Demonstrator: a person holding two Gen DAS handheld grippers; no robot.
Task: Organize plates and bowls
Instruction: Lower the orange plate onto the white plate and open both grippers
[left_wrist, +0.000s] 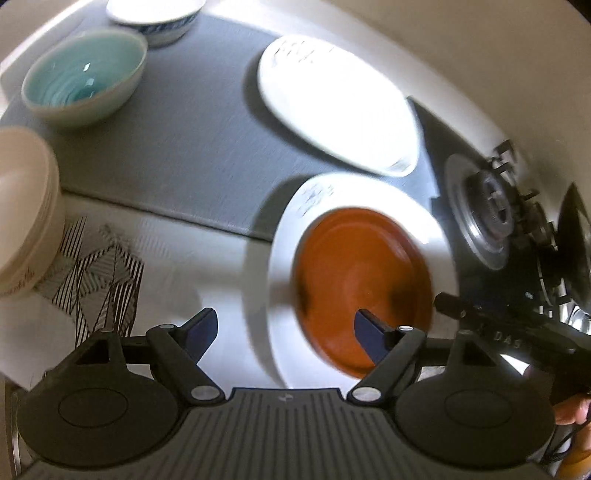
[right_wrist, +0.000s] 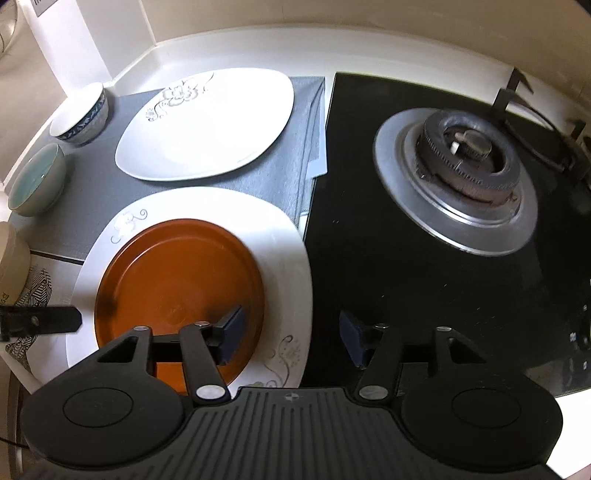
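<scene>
Step in hand, as I read it: stacking plates. The round orange-brown plate (right_wrist: 179, 291) sits inside the larger round white plate with a grey floral print (right_wrist: 284, 280), so this stack of 2 looks just set down.

Left gripper (left_wrist: 286, 334): jaws spread wide, nothing clamped. Its right pad hangs over the orange plate's near edge, its left pad over bare white counter (left_wrist: 207, 266); the white plate's rim runs between them. No contact that I can make out, but this view is motion-blurred.

Right gripper (right_wrist: 291, 334): released too, jaws parted about halfway. Left pad is above the orange plate's near-right edge, right pad above the black glass hob (right_wrist: 388, 266); the white plate's right rim lies between them, not pinched.

Ahead of both grippers on the grey mat (right_wrist: 258, 177): a rounded-square white plate with a dark flower motif (right_wrist: 207, 125). Far left of it: a celadon-green glazed bowl (right_wrist: 35, 181) and a white bowl with a blue patterned band (right_wrist: 81, 114), close together. A cream bowl (left_wrist: 22, 206) sits at far left, resting on a sheet with a black-line pattern (left_wrist: 99, 277).

Next move, my call: back off the stack, then take the square plate by its rim with 1 or both grippers. It's shallow, so a low rim pinch is needed. Bowls nest afterwards.

Writing: "DAS" is legible on the right gripper's black arm in the left view. Script on the cream bowl is too blurred to read.

Gas burner (right_wrist: 461, 166) right of the stack; keep clear.
</scene>
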